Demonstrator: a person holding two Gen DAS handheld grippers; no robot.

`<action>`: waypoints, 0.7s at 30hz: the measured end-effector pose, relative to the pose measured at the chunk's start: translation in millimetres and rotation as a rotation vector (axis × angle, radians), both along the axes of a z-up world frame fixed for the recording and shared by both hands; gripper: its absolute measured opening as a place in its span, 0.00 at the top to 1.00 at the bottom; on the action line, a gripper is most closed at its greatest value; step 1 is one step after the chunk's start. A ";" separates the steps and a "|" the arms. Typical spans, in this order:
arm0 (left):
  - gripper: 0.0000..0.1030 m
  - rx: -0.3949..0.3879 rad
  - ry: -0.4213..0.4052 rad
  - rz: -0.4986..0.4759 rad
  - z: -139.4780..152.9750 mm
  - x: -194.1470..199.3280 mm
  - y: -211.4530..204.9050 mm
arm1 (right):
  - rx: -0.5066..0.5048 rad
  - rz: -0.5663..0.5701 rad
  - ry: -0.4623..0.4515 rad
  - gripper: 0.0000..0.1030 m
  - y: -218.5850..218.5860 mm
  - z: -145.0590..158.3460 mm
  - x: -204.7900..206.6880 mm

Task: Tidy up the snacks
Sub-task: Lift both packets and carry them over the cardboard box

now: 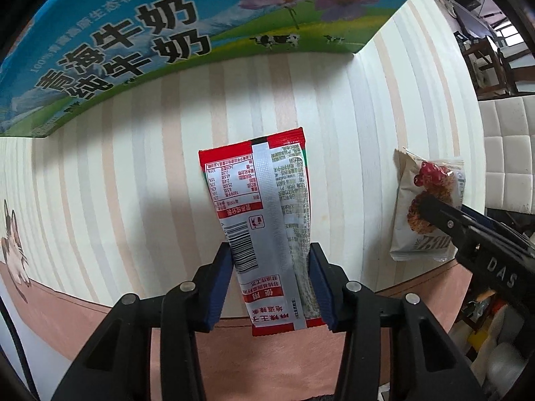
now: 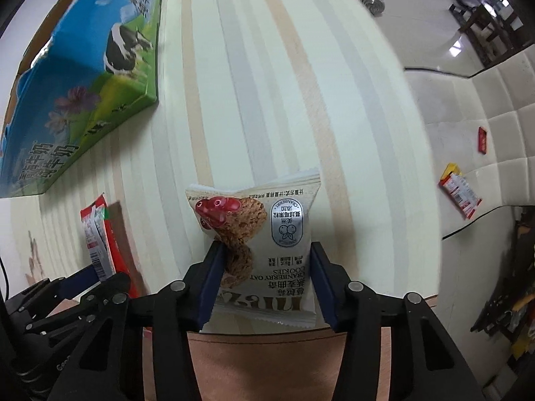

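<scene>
A red snack packet point(image 1: 260, 200), back side up with its barcode showing, is pinched lengthwise between the blue pads of my left gripper point(image 1: 270, 250), which is shut on it over the striped tablecloth point(image 1: 133, 167). A white cranberry oat cookie packet point(image 2: 267, 234) lies flat near the table's front edge. My right gripper point(image 2: 265, 247) straddles it, its pads touching both side edges. The left wrist view shows the same cookie packet point(image 1: 424, 200) at the right, with a right gripper finger point(image 1: 434, 210) over it. The red packet point(image 2: 97, 234) appears at the left of the right wrist view.
A large blue and green milk carton box point(image 1: 117, 50) stands at the back left of the table point(image 2: 267, 83). Right of the table is a white cushioned seat point(image 2: 468, 117) with two loose red snack packets point(image 2: 459, 197) on it. Clutter lies on the floor at the right.
</scene>
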State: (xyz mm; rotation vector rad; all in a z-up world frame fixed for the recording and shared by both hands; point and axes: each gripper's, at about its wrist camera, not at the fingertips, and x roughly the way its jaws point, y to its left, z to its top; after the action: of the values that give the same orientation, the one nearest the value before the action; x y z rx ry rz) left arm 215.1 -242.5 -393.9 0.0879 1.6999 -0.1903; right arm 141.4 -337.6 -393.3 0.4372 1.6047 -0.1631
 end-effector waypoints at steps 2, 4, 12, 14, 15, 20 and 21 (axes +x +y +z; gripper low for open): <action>0.59 -0.003 0.002 0.006 -1.4 -1.0 4.3 | 0.006 -0.005 0.013 0.38 -3.8 -4.9 3.6; 0.59 -0.003 0.002 0.010 3.9 -9.1 10.4 | -0.022 0.028 0.032 0.34 0.1 -8.4 7.4; 0.59 -0.012 -0.006 0.019 6.1 -23.7 27.1 | -0.225 0.244 -0.034 0.32 43.4 1.3 10.4; 0.59 -0.021 -0.015 0.019 13.0 -26.7 31.9 | -0.219 0.229 -0.054 0.34 46.2 6.8 4.4; 0.59 -0.024 -0.023 0.017 17.0 -27.4 33.1 | -0.207 0.212 -0.079 0.45 48.0 13.4 1.9; 0.59 -0.049 -0.050 0.009 36.6 -30.1 43.8 | -0.128 0.204 -0.075 0.59 52.8 20.2 -0.1; 0.59 -0.049 -0.055 0.007 39.7 -30.5 45.7 | -0.111 0.206 -0.061 0.59 54.2 18.8 2.2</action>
State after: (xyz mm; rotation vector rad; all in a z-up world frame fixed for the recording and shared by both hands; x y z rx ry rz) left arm 184.6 -196.8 -354.2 0.0503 1.6395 -0.2228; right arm 143.6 -283.4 -374.5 0.1876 1.5619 -0.0808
